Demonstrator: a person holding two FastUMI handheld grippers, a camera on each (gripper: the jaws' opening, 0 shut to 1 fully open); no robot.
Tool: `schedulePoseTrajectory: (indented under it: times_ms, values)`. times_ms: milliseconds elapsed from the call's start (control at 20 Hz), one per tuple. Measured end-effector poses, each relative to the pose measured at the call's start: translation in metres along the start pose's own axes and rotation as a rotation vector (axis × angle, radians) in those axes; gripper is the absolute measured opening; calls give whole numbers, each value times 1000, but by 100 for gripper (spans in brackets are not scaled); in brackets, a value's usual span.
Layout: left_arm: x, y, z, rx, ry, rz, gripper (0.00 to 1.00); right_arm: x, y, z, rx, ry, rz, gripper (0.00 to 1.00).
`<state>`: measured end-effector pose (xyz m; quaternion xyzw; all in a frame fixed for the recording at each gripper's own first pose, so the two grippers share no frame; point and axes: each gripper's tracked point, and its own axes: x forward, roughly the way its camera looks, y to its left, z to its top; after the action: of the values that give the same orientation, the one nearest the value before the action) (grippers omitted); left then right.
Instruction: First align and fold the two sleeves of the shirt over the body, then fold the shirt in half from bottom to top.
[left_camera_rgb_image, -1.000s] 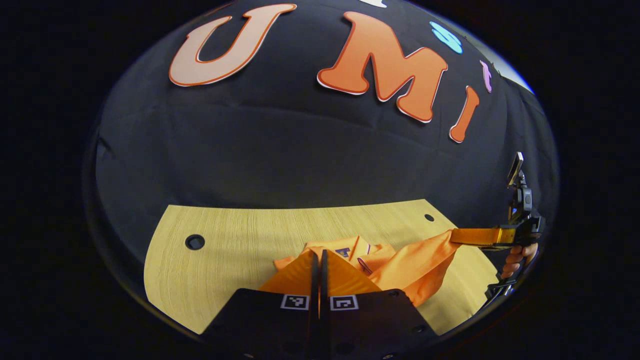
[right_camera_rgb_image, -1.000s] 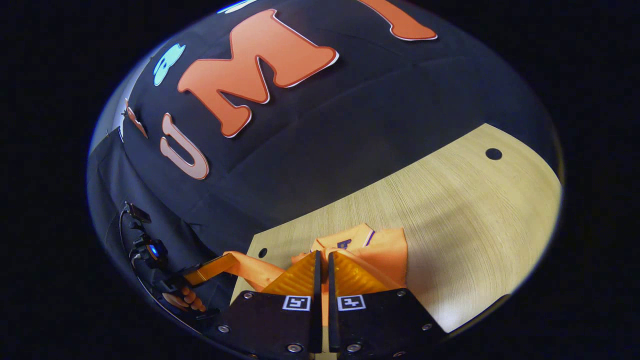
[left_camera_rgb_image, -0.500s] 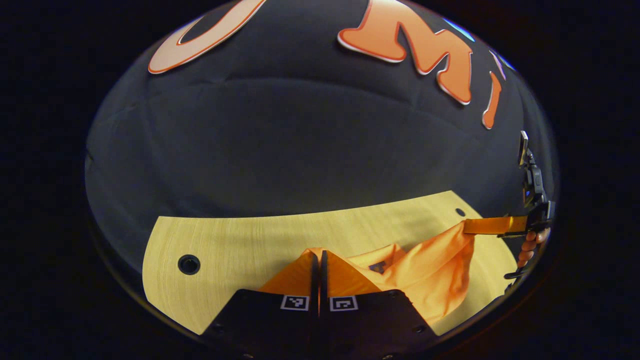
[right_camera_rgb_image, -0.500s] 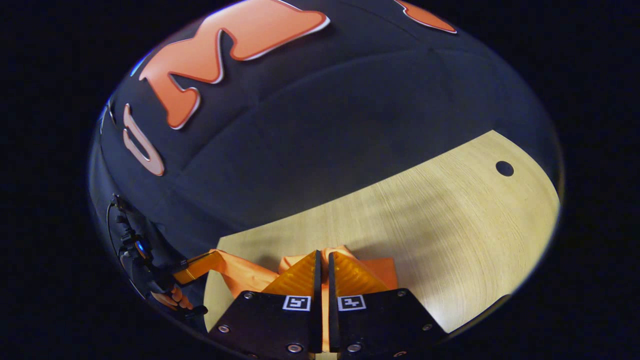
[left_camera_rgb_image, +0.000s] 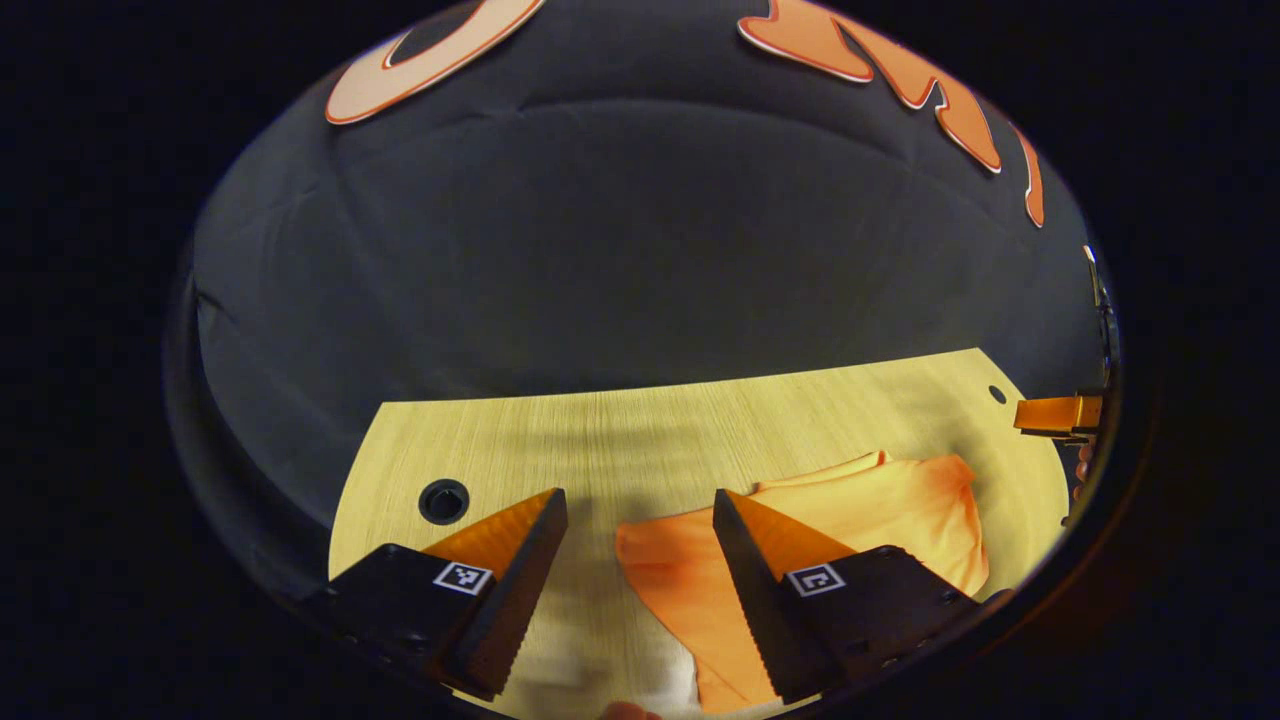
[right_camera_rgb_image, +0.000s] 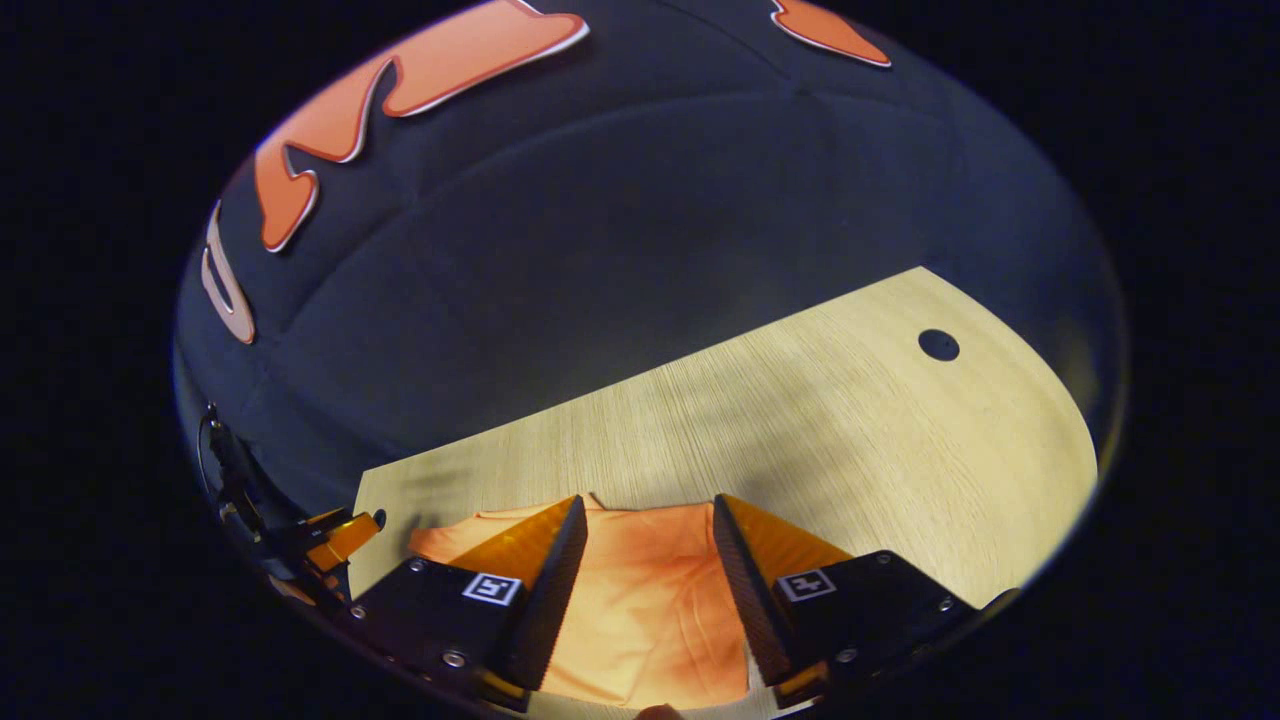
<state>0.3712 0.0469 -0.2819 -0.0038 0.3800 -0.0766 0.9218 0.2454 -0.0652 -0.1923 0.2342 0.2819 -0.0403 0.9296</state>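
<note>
The shirt (left_camera_rgb_image: 850, 510) lies folded on the table (left_camera_rgb_image: 640, 440). The left gripper (left_camera_rgb_image: 640, 505) is spread at its near-left edge. The right gripper (right_camera_rgb_image: 645, 510) is spread above it, pinching nothing.

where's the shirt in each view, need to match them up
Left gripper view: the shirt lies flat on the table, lower right, partly behind the left gripper.
Right gripper view: the shirt lies bottom centre, between the fingers of the right gripper.
Shared landmark: the table's far edge against the black wall; both grippers are open above the cloth.
</note>
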Motion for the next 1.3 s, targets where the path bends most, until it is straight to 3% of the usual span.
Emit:
schedulePoseTrajectory:
  times_ms: [50, 150, 350, 600, 850, 1300]
  values:
    - [-14, -2, 7, 2, -23, 0, 92, -10, 1, 6, -29, -26, -4, 89]
    - [-44, -10, 26, 9, -72, 4, 96, -30, 5, 16, -79, -72, -7, 98]
    - [-109, -15, 46, 56, -185, 17, 98, -85, 22, 37, -130, -180, 27, 98]
    - [-203, -37, 59, 42, -313, 13, 98, -163, 37, 46, -196, -316, 63, 98]
    - [-282, -60, 45, 72, -416, 40, 96, -232, 32, 30, -278, -402, 67, 98]
    - [-404, -83, 5, 64, -575, 92, 96, -342, 47, 8, -310, -577, 152, 97]
